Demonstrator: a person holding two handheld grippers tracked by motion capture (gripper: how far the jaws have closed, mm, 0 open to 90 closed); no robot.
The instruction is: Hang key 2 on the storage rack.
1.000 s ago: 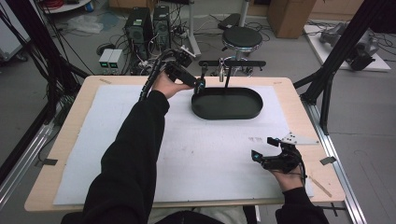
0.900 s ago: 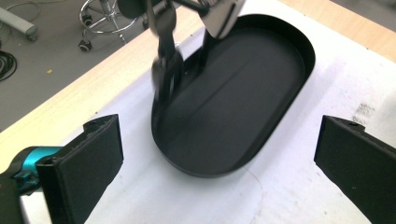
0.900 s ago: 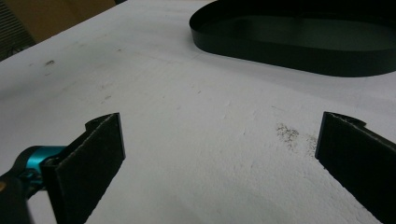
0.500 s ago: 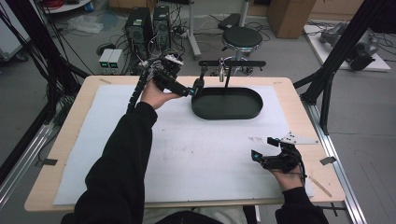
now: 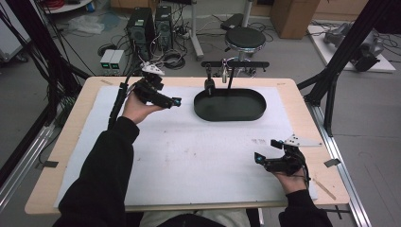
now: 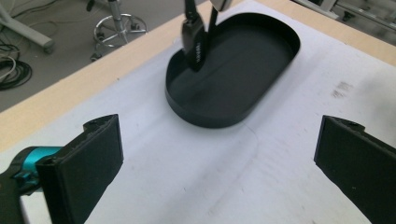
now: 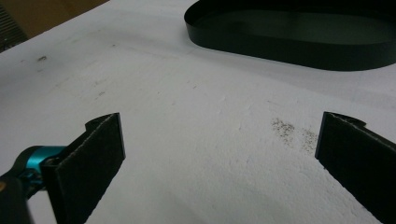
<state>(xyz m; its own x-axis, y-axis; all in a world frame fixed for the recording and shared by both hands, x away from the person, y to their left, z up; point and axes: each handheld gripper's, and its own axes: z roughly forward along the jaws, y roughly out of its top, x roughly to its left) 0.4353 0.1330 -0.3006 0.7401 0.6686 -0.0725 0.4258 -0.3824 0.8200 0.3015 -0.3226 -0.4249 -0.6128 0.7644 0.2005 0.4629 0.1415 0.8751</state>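
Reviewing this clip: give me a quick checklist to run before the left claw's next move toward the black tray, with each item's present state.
1. Left claw open, jaws wide apart and holding nothing: ok.
2. Right claw open, away from the tray, near the table's front right: ok.
3. Black tray flat on the white mat: ok.
4. Path between left claw and tray free of things: ok.
5. Tray free inside: not ok; a dark clip hangs from above over its far left end.
6. Whether the clip touches the tray floor: cannot tell.
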